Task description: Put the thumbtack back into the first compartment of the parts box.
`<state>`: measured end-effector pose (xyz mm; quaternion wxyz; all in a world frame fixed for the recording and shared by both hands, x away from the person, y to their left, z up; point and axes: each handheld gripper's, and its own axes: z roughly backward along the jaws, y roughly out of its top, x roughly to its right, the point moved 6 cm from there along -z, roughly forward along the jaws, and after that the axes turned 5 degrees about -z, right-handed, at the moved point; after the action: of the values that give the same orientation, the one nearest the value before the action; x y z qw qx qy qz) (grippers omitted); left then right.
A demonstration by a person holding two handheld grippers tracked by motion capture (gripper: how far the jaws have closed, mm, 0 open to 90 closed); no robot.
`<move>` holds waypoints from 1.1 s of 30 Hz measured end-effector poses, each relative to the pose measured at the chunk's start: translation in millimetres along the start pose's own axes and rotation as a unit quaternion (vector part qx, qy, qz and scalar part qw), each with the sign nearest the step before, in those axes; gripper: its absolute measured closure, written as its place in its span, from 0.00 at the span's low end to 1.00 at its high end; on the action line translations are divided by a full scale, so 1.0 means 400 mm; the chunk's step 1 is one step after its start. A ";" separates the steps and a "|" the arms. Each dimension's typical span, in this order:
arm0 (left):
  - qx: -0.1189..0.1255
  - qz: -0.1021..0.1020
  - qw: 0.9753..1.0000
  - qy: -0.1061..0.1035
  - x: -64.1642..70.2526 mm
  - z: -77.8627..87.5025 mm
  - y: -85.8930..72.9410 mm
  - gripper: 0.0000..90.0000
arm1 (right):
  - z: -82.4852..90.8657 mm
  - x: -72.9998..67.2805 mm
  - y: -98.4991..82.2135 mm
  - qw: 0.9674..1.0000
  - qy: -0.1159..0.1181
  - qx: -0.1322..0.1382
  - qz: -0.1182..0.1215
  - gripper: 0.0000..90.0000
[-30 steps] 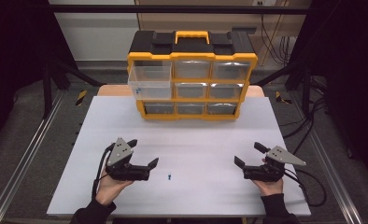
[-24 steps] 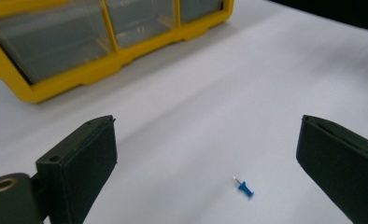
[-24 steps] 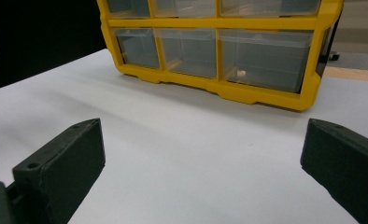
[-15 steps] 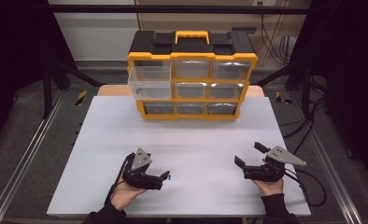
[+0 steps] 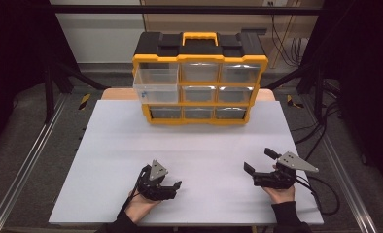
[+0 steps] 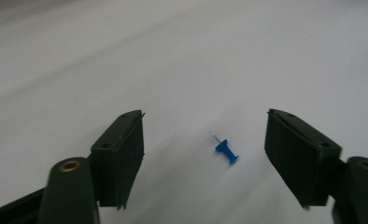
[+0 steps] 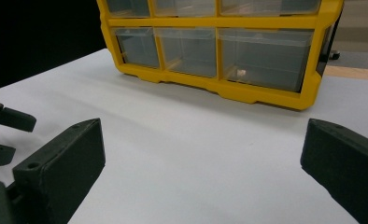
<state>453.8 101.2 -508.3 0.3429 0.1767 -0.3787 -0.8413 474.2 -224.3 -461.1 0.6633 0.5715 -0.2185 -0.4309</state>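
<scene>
A small blue pushpin (image 6: 226, 150) lies on its side on the white table (image 5: 199, 145). My left gripper (image 6: 203, 114) is open and tilted down over it, with the pin between the jaws and touching neither. In the high view the left gripper (image 5: 172, 187) is low at the front left of centre and covers the pin. My right gripper (image 5: 258, 161) rests open at the front right with nothing between its jaws; in its own view the right gripper (image 7: 204, 123) faces the organizer.
A yellow and black drawer organizer (image 5: 199, 82) stands at the table's far edge, its top-left clear drawer (image 5: 155, 87) pulled out. A lower drawer holds a small white item (image 7: 241, 73). Cables trail off to the right of the table.
My left gripper has moved right and tipped downward until its open jaws straddle the pushpin. The right gripper has stayed put.
</scene>
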 end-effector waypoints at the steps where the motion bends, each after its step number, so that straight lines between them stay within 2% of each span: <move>1: -0.004 0.003 1.000 0.003 0.001 -0.004 -0.003 0.36 | 0.000 0.000 0.000 1.000 0.000 0.000 0.001 0.01; 3: -0.008 0.005 1.000 0.002 0.003 -0.008 -0.006 0.41 | -0.001 0.000 0.000 1.000 0.000 0.000 0.001 0.01; 4: -0.010 0.008 1.000 0.002 0.005 -0.011 -0.007 0.45 | -0.001 -0.004 0.001 1.000 0.004 0.003 -0.007 0.01; 7: -0.014 0.008 1.000 0.006 0.012 -0.016 -0.010 0.52 | -0.001 0.002 0.000 1.000 0.001 0.001 0.005 0.01; 14: -0.029 0.010 0.999 0.012 0.020 -0.023 -0.014 0.65 | 0.000 0.002 0.001 1.000 0.001 0.001 0.003 0.01; 16: -0.029 0.008 0.999 0.017 0.020 -0.024 -0.015 0.68 | 0.001 0.000 0.001 1.000 0.001 0.000 -0.002 0.01; 17: -0.030 0.006 0.999 0.017 0.020 -0.024 -0.015 0.69 | 0.001 0.001 0.002 1.000 0.001 0.002 0.001 0.01; 18: -0.030 0.006 0.999 0.018 0.021 -0.024 -0.015 0.71 | 0.002 0.007 0.001 1.000 0.001 0.000 0.016 0.01; 22: -0.032 -0.002 0.999 0.027 0.025 -0.025 -0.017 0.75 | 0.002 0.008 0.000 1.000 0.000 -0.002 0.017 0.01; 32: -0.032 -0.009 0.999 0.026 0.031 -0.029 -0.015 0.89 | 0.001 0.006 0.001 1.000 0.002 0.001 0.015 0.01; 33: -0.032 -0.009 0.999 0.026 0.031 -0.029 -0.015 0.90 | 0.002 0.002 0.000 1.000 0.003 -0.002 0.003 0.01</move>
<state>449.0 89.2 -520.9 0.3505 0.1909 -0.3413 -0.8510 473.9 -225.5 -460.9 0.6667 0.5704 -0.2175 -0.4276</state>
